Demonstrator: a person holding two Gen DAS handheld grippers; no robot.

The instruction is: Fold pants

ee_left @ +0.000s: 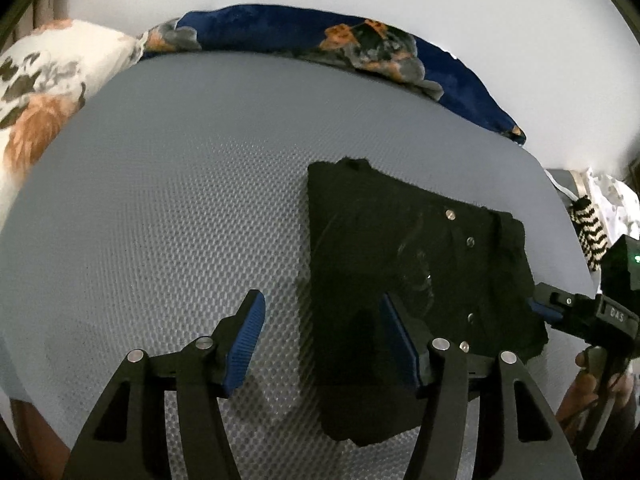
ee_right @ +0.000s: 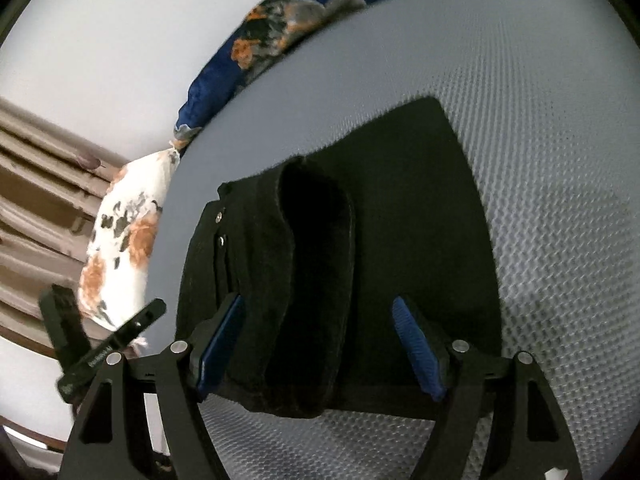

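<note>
Black pants (ee_left: 420, 264) lie folded into a compact block on a grey textured mat (ee_left: 160, 200), metal buttons facing up. My left gripper (ee_left: 324, 340) hovers open at the block's left edge, one finger over the cloth and the other over bare mat, pressing nothing. My right gripper (ee_left: 544, 308) reaches the block's right edge, a hand behind it. In the right wrist view the pants (ee_right: 400, 200) show a raised rolled fold (ee_right: 312, 280) between the right gripper (ee_right: 320, 344) fingers. Its blue pads stand wide and do not squeeze the cloth.
A white and orange floral pillow (ee_left: 40, 92) and a dark blue floral blanket (ee_left: 360, 40) border the mat's far side. A black and white zigzag cloth (ee_left: 592, 232) lies off the right edge. Beige slats (ee_right: 36, 208) stand past the pillow (ee_right: 116, 248).
</note>
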